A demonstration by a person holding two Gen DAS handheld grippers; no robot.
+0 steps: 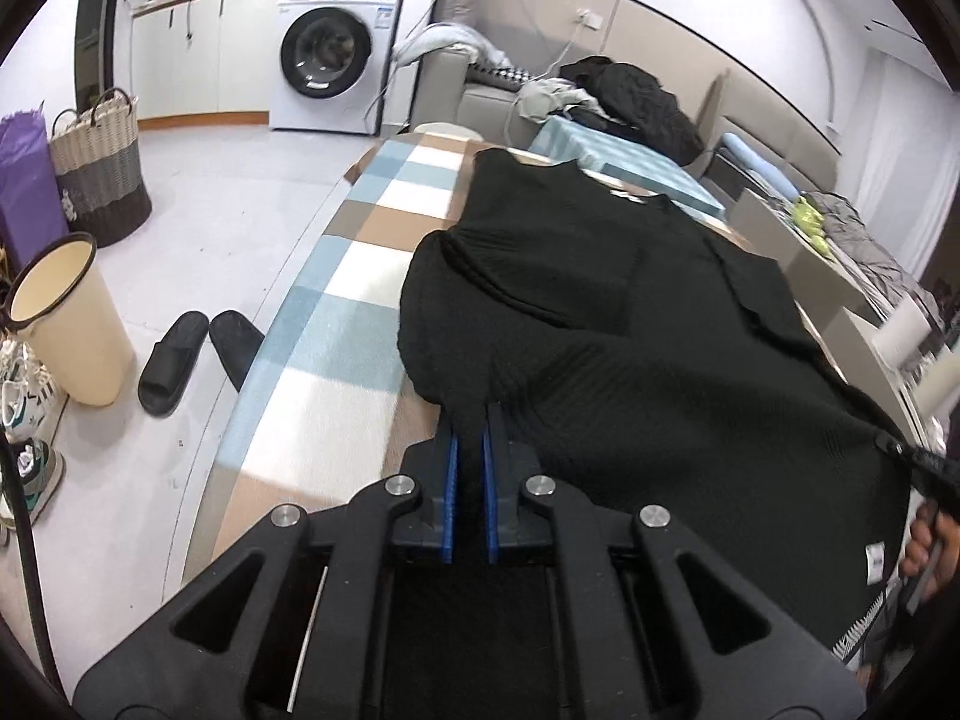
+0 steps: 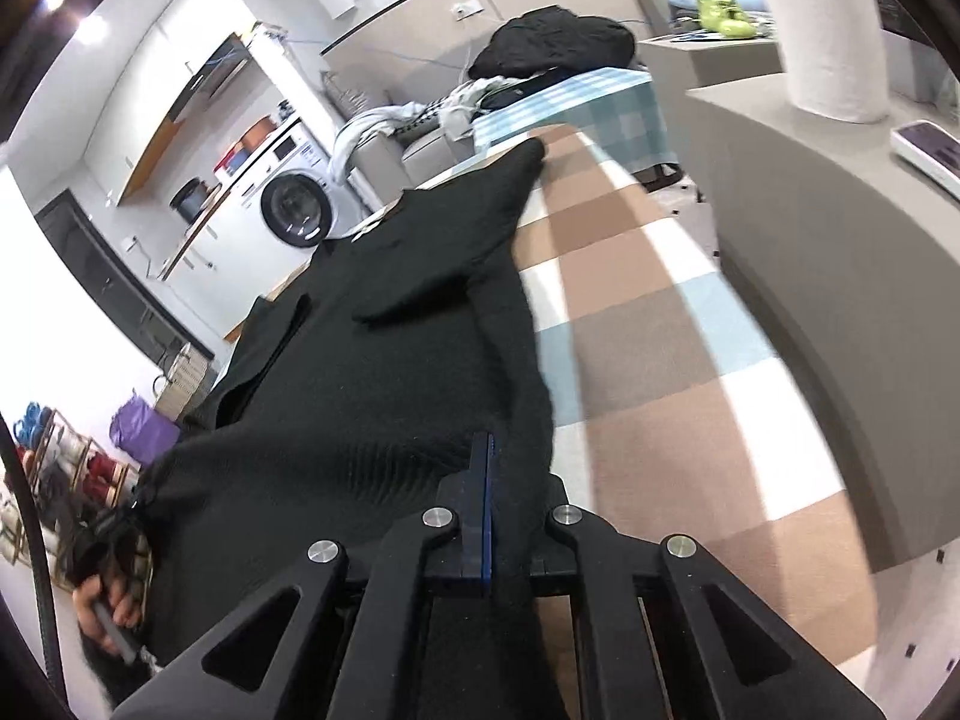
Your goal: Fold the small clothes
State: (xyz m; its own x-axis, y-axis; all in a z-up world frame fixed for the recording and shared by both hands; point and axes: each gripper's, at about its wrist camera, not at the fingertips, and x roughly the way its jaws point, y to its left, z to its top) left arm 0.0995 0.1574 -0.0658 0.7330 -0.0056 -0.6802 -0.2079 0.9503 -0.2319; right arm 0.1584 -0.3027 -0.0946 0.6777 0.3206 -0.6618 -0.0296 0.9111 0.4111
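From the left wrist, the black knit garment [image 1: 600, 312] is seen spread along the checked cloth [image 1: 360, 276] of the table, its near hem pinched between the blue pads of the left gripper [image 1: 470, 420]. A wide strip of cloth is left bare to the left, up to the table's edge.

From the right wrist, the hem is clamped by the right gripper [image 2: 489, 450]. Bare checked cloth [image 2: 648, 324] is shown to the right, bounded by a grey counter [image 2: 840, 276].

No legible text; washing machine [image 1: 333, 54] panel markings too small.
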